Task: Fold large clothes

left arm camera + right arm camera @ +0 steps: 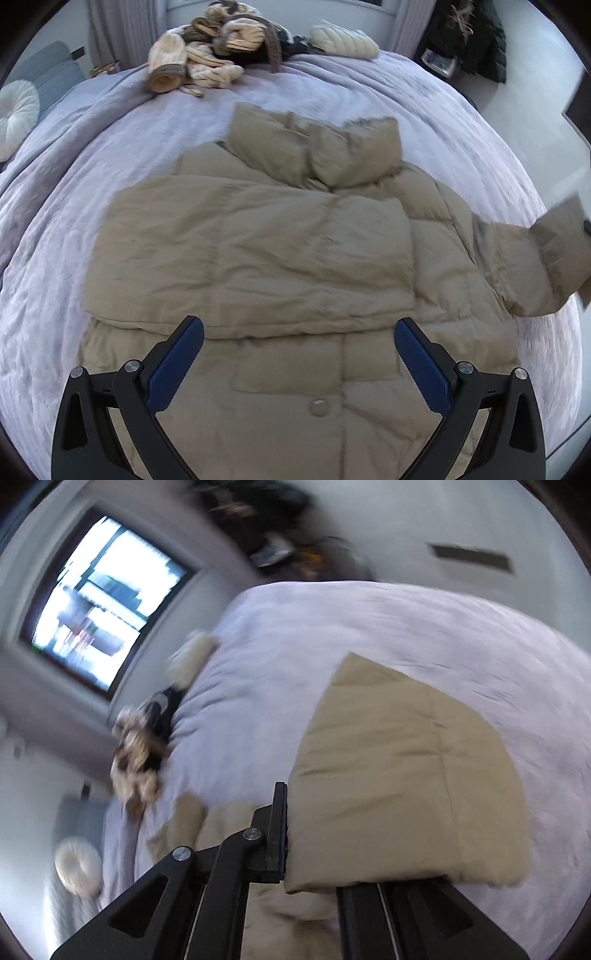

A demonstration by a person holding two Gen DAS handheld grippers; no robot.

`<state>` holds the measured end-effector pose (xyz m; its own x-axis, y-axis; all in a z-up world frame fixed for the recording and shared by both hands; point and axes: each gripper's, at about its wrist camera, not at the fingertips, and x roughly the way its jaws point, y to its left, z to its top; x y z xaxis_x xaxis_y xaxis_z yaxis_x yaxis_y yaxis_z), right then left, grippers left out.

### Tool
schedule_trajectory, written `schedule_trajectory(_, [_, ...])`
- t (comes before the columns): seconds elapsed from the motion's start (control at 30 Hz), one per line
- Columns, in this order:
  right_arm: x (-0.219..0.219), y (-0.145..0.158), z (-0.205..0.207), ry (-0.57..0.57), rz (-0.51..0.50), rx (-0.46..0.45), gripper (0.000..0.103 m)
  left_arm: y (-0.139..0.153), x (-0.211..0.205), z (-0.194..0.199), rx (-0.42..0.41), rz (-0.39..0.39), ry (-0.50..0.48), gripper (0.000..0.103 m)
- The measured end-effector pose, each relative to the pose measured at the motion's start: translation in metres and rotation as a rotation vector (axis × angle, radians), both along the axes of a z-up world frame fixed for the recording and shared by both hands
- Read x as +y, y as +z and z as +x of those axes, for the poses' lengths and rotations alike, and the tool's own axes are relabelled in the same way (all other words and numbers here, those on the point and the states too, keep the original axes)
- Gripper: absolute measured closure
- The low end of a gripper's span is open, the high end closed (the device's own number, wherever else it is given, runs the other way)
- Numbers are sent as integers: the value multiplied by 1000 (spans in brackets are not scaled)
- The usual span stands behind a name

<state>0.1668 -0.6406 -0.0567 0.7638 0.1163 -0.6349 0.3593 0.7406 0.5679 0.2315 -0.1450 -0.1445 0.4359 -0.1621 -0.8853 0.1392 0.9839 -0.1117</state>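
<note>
No text, label, brand, number or sign can be read in either view.

Your puffer jacket [258,251] is a plain khaki beige with quilted stitch lines and a matching beige snap button [320,407], and it lies on a pale lavender bedspread [110,155] with no print. Your left gripper [299,363] is black with textured blue pads [173,365], and your right gripper [314,834] shows only black around the beige sleeve [406,775]. Behind, you have a cream and tan striped heap of clothes [207,55], a cream ribbed cushion [343,40] and a white round pillow [16,114].
</note>
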Motion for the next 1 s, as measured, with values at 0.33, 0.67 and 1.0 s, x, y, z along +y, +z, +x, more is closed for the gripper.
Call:
schedule_trajectory(0.33, [235,11,51,485,-365,23,97,-8,81,2,-11,-10,121,0])
schedule_trajectory(0.67, [330,-94,72,619,-384,265,97,-25,135,4,-5,-7,190,0])
schedule_trajectory(1.0, [302,-88,58,544,-241,286,27,-26,132,15,5,-92,215,0])
